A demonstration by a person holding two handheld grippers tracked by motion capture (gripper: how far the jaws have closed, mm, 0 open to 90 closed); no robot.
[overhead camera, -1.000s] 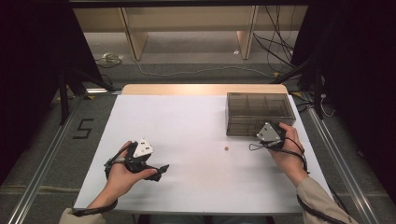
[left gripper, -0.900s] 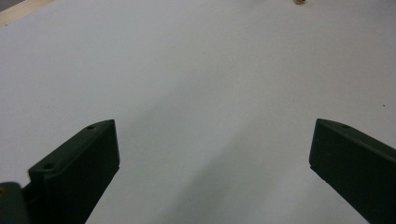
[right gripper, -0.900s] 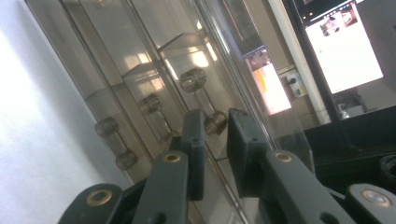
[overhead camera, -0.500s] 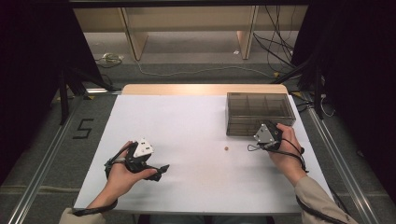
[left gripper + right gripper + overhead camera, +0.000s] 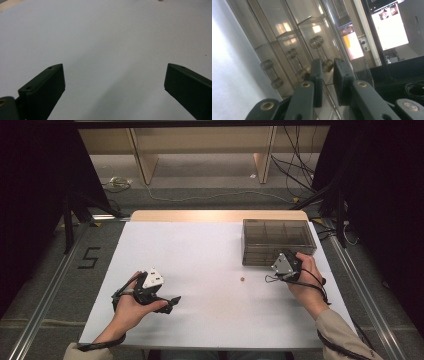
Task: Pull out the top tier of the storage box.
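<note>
High view first: I've got my left gripper (image 5: 172, 301) resting low on the white table sheet (image 5: 210, 320) at the near left, and my right gripper (image 5: 276, 261) up against the front wall of the smoky transparent plastic compartment box (image 5: 277, 232) at the far right. Between them, well apart from the left hand (image 5: 131, 306) and near the right hand (image 5: 306, 282), a small round brownish bead (image 5: 241, 279) lies alone on the sheet. Left gripper view now: jaws stand wide apart, just eased in a touch, bare white sheet between them. Right gripper view: my jaws have narrowed to a slim gap, nothing pinched in it, pointing straight at the box's clear front with its row of small barrel-shaped handles (image 5: 319, 51).
</note>
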